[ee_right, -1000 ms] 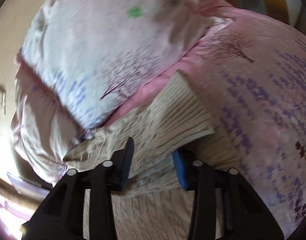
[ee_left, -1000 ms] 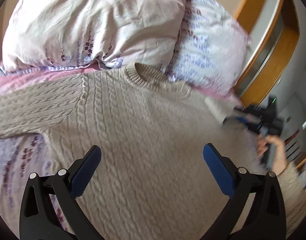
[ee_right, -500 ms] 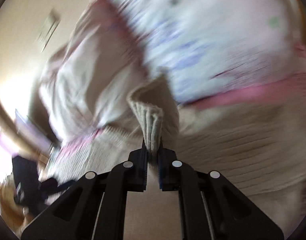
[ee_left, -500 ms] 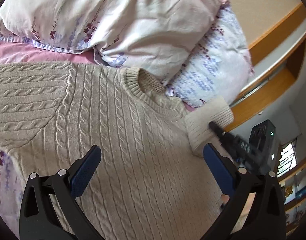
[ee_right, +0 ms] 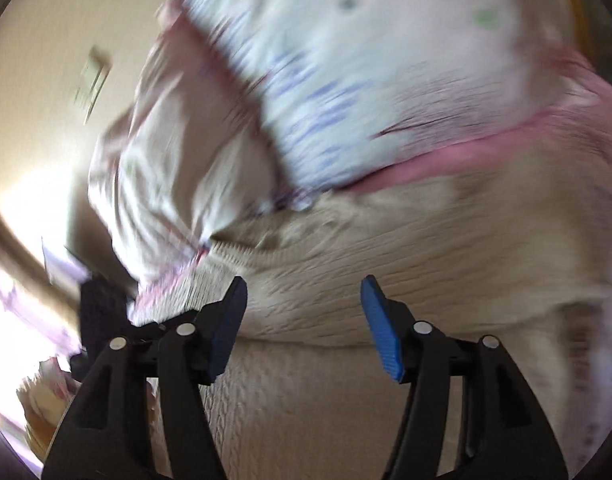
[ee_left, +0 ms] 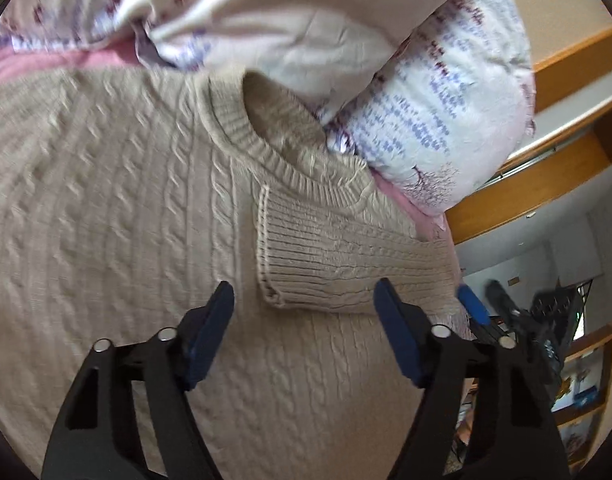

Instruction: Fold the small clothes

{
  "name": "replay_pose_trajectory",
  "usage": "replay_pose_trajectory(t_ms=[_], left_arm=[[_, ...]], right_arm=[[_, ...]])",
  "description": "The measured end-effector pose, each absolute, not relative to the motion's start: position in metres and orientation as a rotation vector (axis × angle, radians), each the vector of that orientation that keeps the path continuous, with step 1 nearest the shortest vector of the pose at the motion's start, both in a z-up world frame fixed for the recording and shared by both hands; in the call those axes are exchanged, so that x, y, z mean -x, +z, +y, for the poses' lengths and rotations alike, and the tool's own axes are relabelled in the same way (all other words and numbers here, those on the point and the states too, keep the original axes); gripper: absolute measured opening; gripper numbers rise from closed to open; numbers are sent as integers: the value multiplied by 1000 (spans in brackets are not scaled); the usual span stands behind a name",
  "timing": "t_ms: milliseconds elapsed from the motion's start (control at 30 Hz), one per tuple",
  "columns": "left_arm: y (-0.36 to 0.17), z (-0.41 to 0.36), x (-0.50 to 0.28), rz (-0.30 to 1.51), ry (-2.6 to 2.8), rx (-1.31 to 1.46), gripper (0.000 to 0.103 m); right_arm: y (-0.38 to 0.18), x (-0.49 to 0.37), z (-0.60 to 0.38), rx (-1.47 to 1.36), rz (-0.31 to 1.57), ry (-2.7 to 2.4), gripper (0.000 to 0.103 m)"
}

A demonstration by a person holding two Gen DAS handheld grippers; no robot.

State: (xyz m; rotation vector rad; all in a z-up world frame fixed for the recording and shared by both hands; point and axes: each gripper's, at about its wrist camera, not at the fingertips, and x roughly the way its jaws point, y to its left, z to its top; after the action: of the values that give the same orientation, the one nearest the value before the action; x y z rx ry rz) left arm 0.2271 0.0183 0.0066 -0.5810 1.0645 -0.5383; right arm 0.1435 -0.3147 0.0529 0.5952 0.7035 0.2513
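Note:
A beige cable-knit sweater (ee_left: 118, 208) lies flat on the bed, collar (ee_left: 262, 148) toward the pillows. Its right sleeve (ee_left: 345, 256) lies folded across the chest, ribbed cuff just below the collar. My left gripper (ee_left: 306, 320) is open and empty, hovering just above the sweater with the cuff between and ahead of its fingers. My right gripper (ee_right: 304, 320) is open and empty over the sweater (ee_right: 405, 264); that view is blurred. Its blue pad also shows in the left wrist view (ee_left: 471, 304) past the folded sleeve's edge.
Floral pillows (ee_left: 433, 120) are piled against the sweater's collar, on a pink bedsheet (ee_left: 86, 58). A wooden bed frame (ee_left: 525, 188) and shelves (ee_left: 581, 392) lie to the right. In the right wrist view the pillows (ee_right: 345, 80) fill the top.
The right gripper carried the sleeve cuff over the chest, laid it down, then opened and let go. The left gripper's fingers have drawn somewhat closer together, still open, and it now faces the cuff.

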Motion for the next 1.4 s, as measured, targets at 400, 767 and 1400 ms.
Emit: replay_pose_trajectory(t_ms=[400, 767, 1400], left_arm=[[-9, 10, -245, 1099, -480, 759, 9], [33, 72, -241, 876, -367, 770, 8], [-9, 84, -236, 996, -246, 594, 8]], right_arm=[[38, -102, -392, -754, 662, 152, 63], [-4, -125, -389, -975, 754, 243, 56], [22, -135, -315, -514, 767, 6, 41]])
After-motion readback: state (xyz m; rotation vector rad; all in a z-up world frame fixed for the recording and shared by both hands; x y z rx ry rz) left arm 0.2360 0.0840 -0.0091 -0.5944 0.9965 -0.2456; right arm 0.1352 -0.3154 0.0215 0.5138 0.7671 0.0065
